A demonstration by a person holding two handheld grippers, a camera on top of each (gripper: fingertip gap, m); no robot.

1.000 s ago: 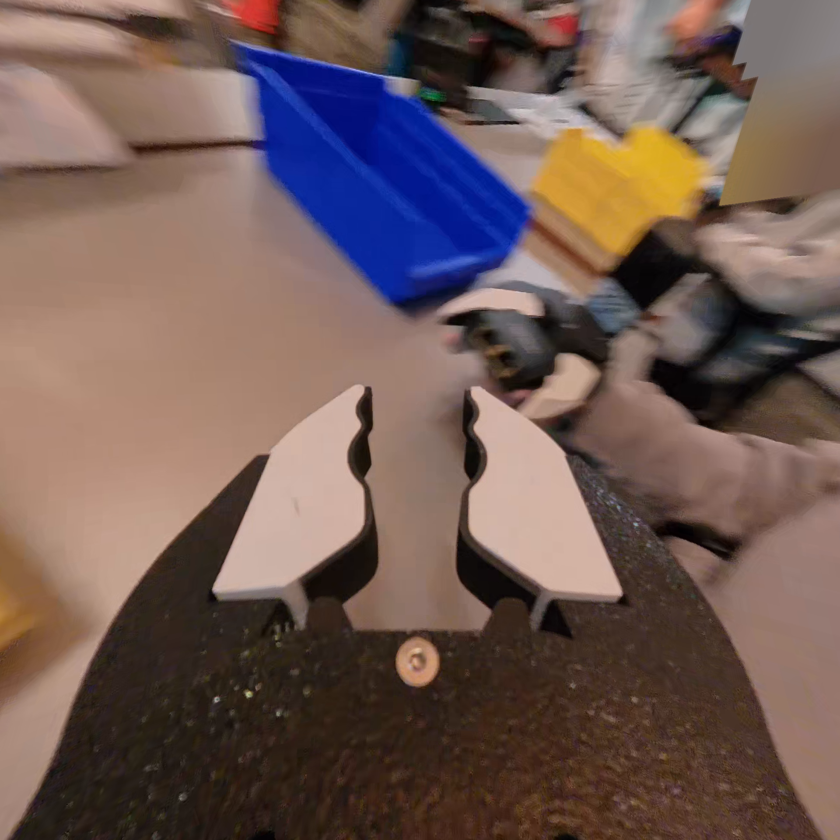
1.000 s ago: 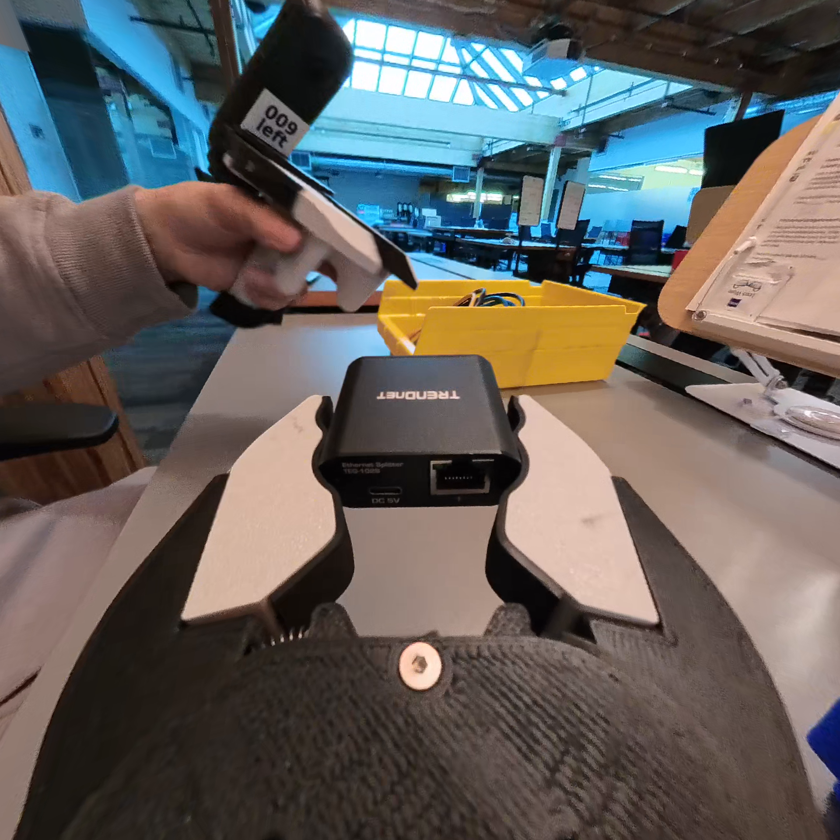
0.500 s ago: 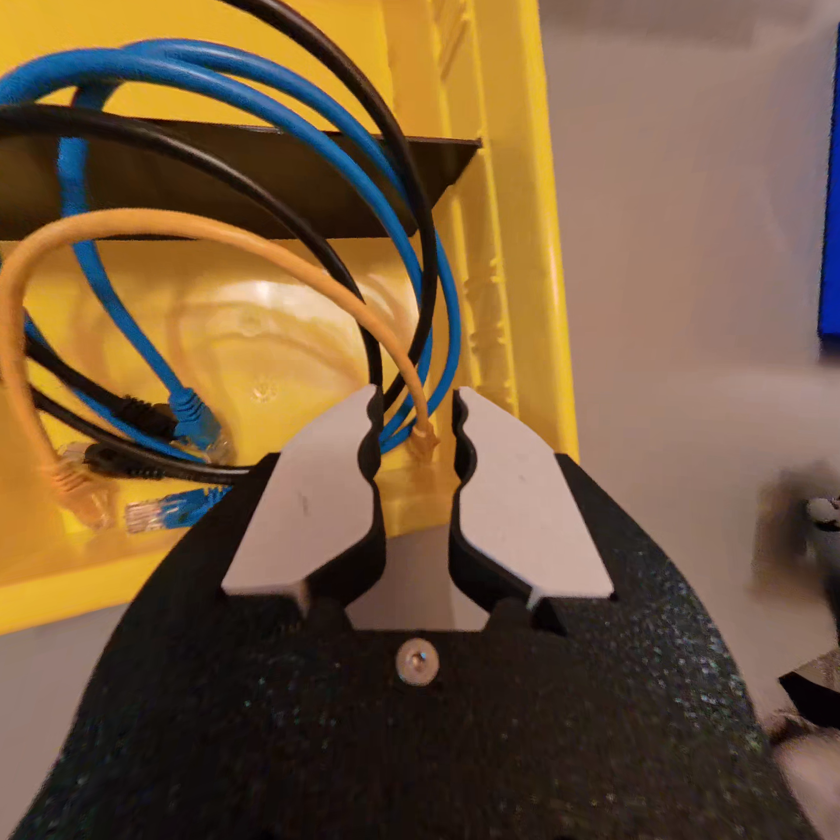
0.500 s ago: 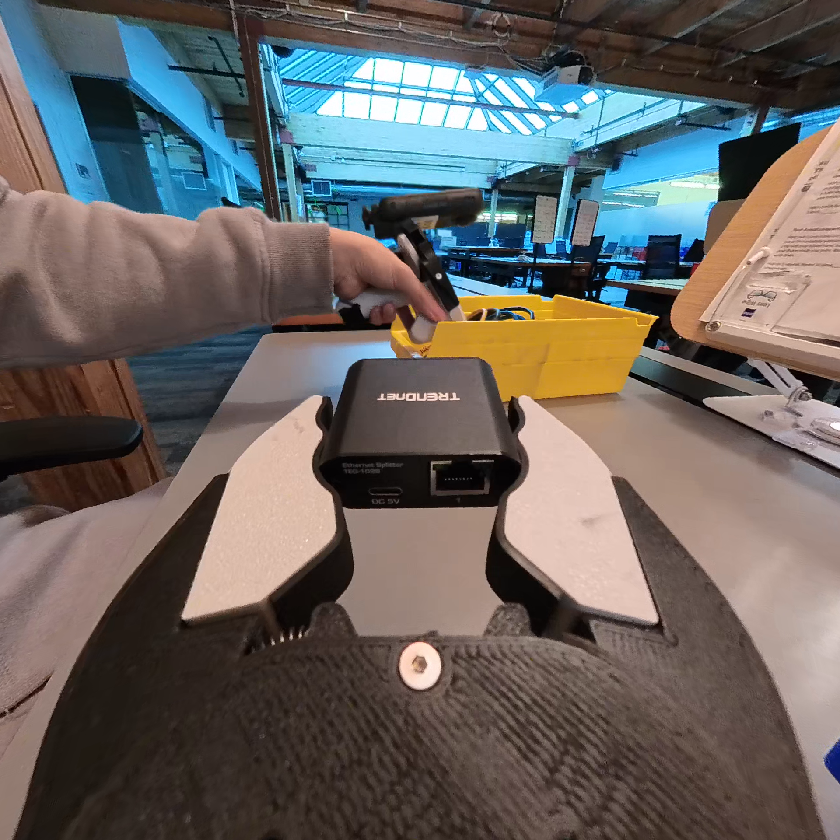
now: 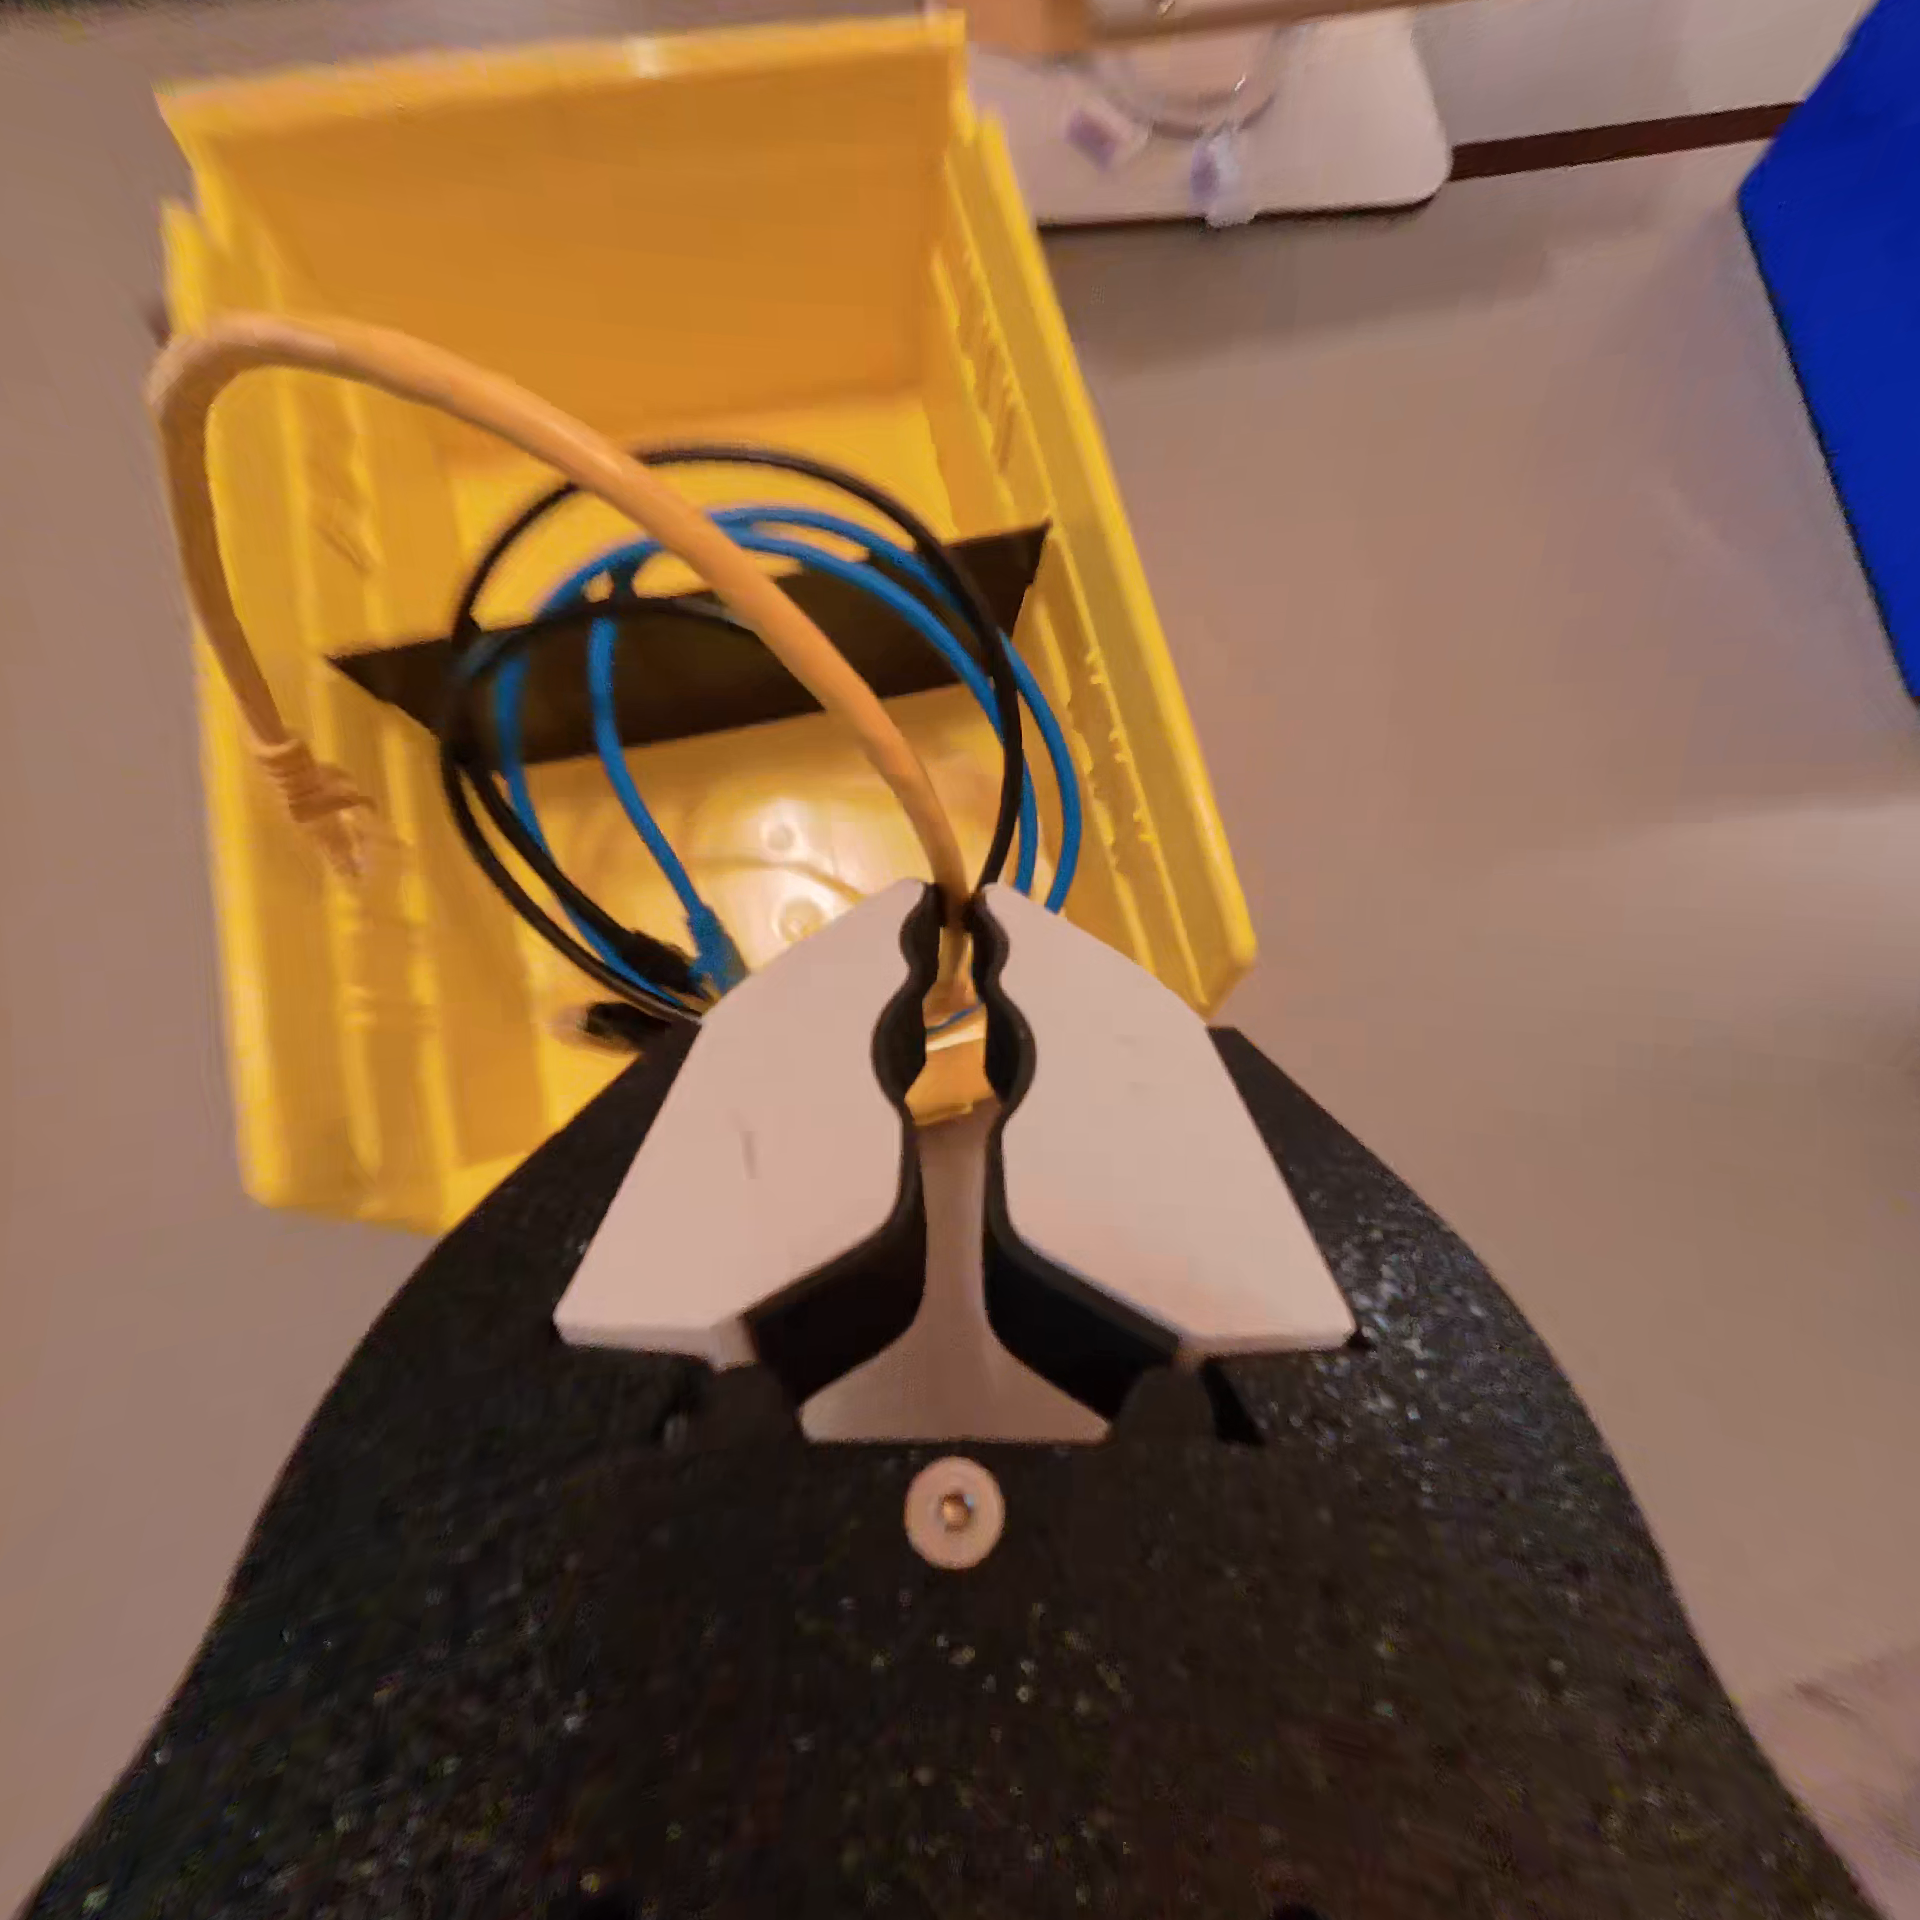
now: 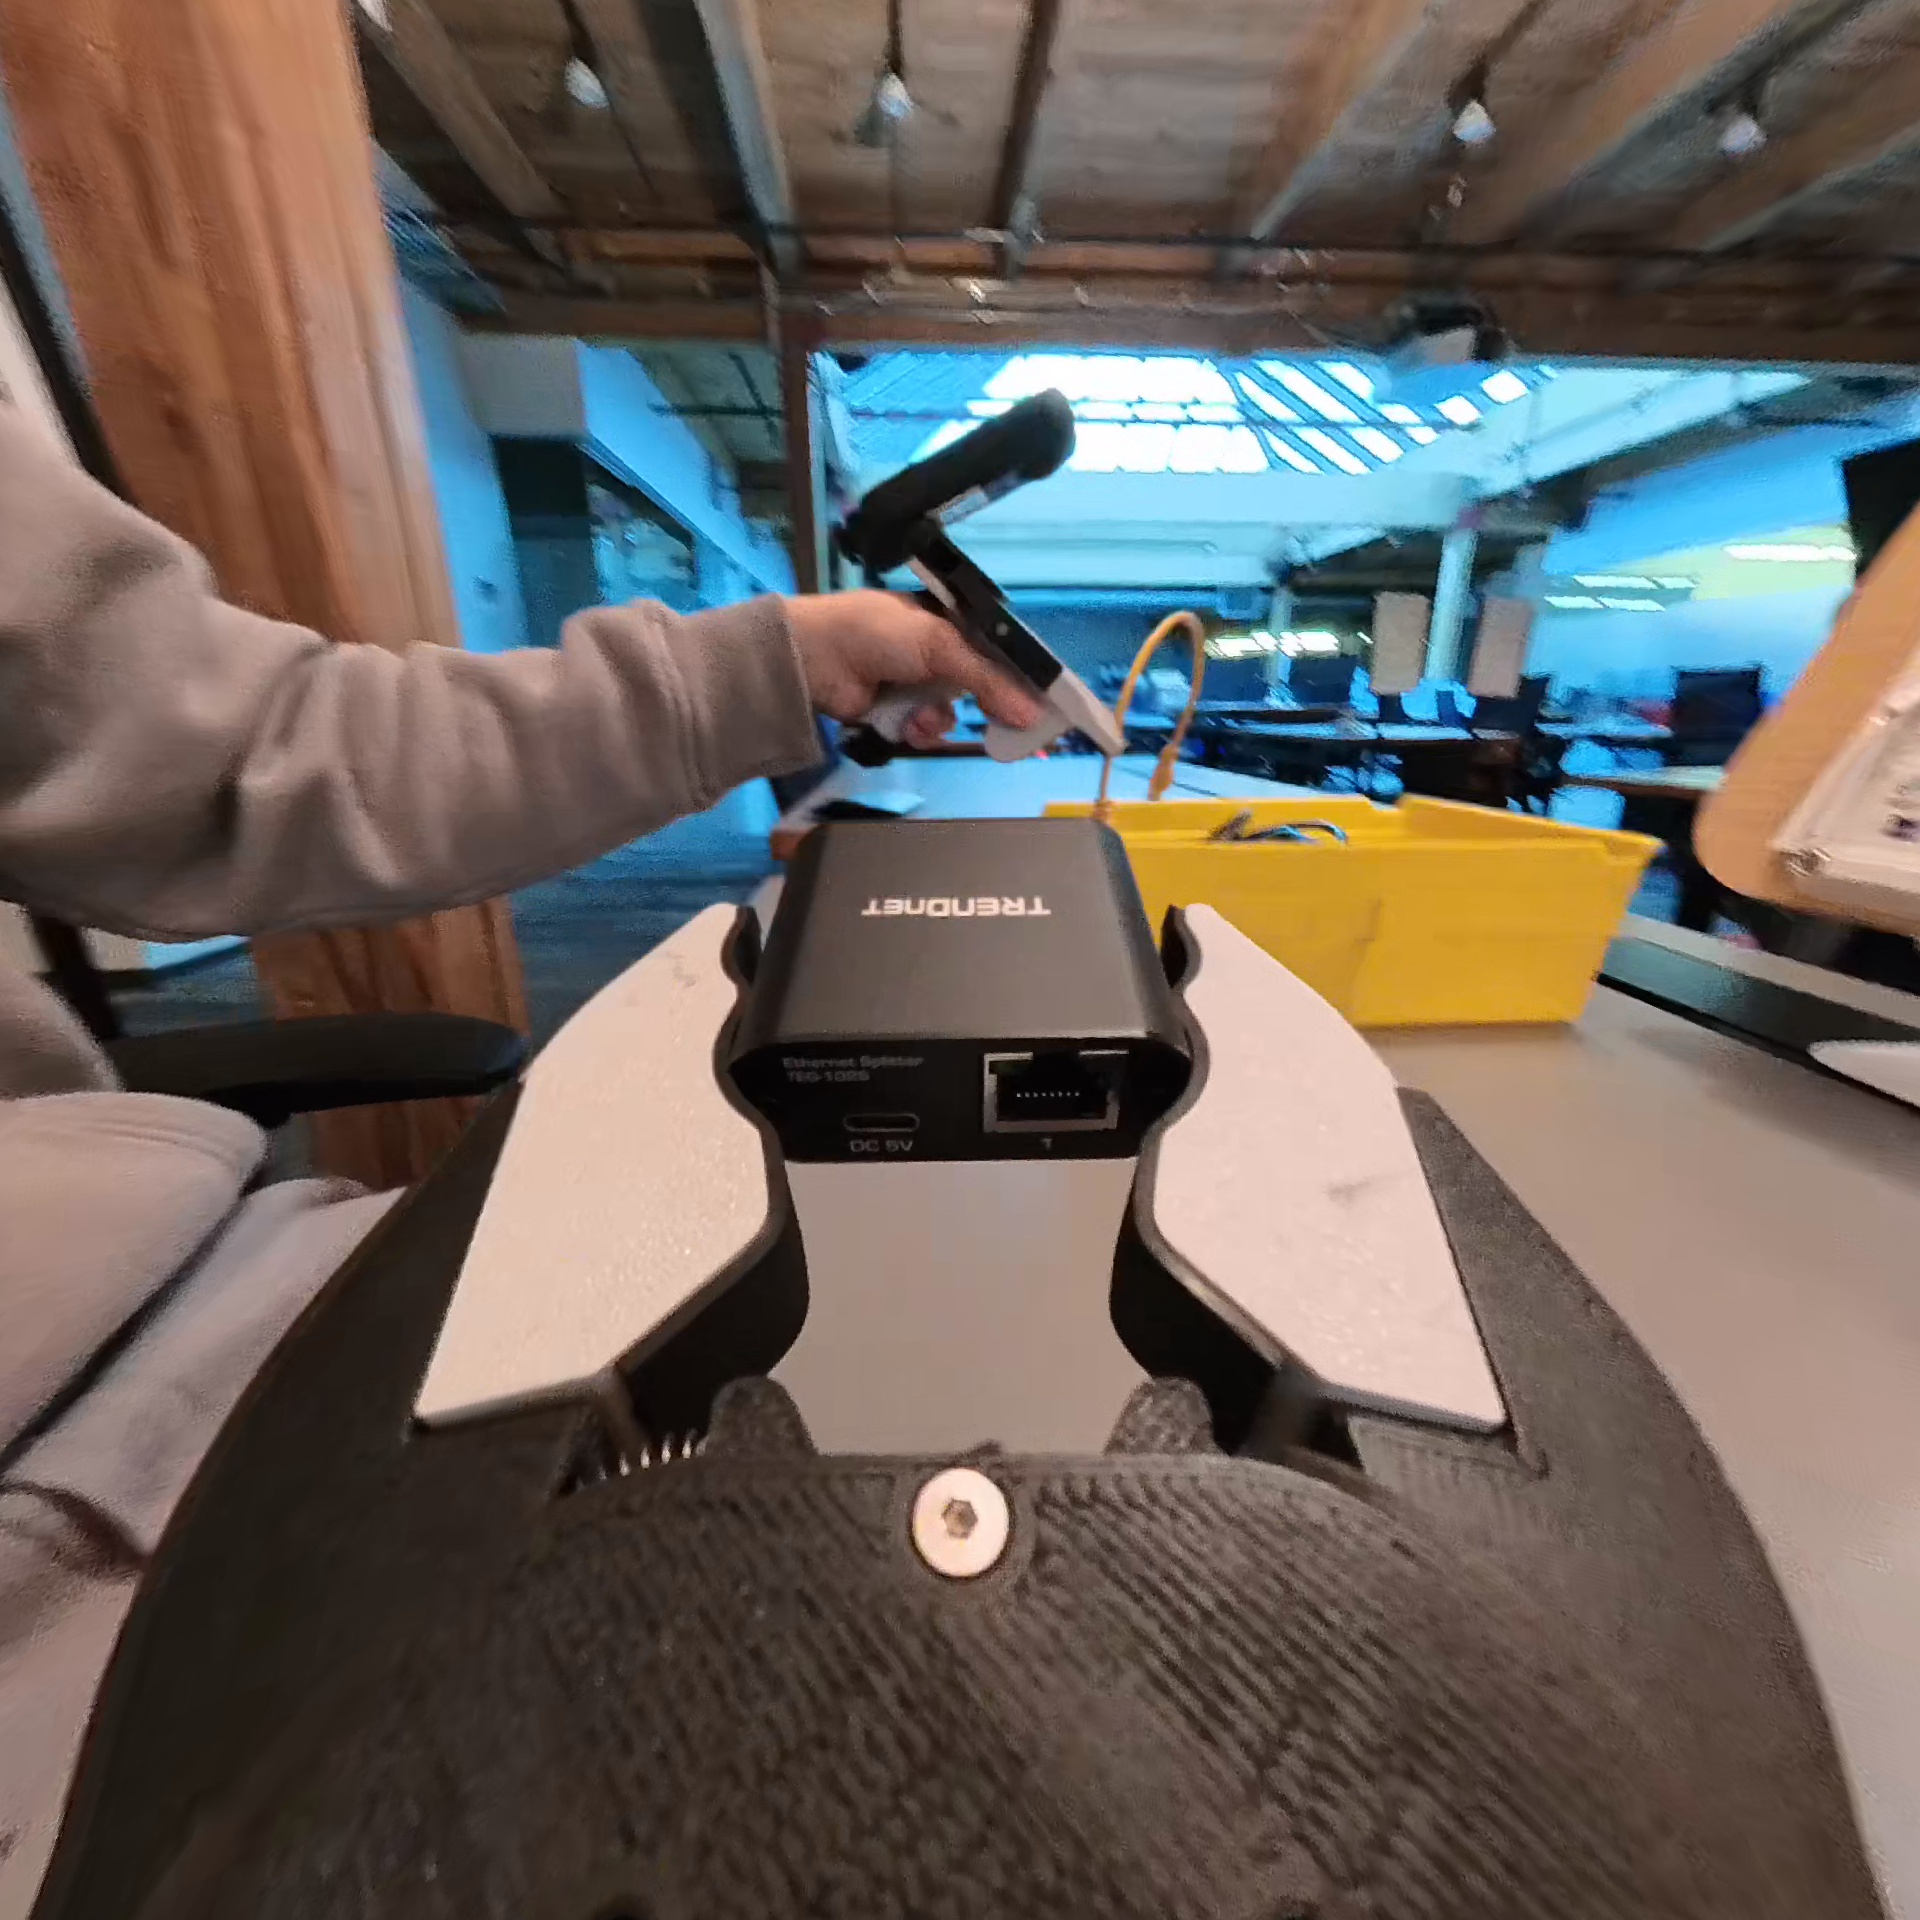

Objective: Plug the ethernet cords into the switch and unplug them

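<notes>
Left gripper (image 5: 954, 935) pinched tight on the plug end of a yellow ethernet cord (image 5: 790, 613), held above the yellow plastic bin (image 5: 644, 239). Blue and black cords (image 5: 634, 790) lie coiled inside. Right gripper (image 6: 958, 935) clamps the small black metal switch (image 6: 956, 977) by its sides, its port empty (facing camera). Nothing plugged yet; every insertion and removal remains.

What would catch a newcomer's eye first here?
The yellow cord arching up out of the yellow bin, one plug end pinched in the left hand-held gripper. Then the black switch clamped in the right hand-held gripper above the grey table, its port facing the camera.
</notes>
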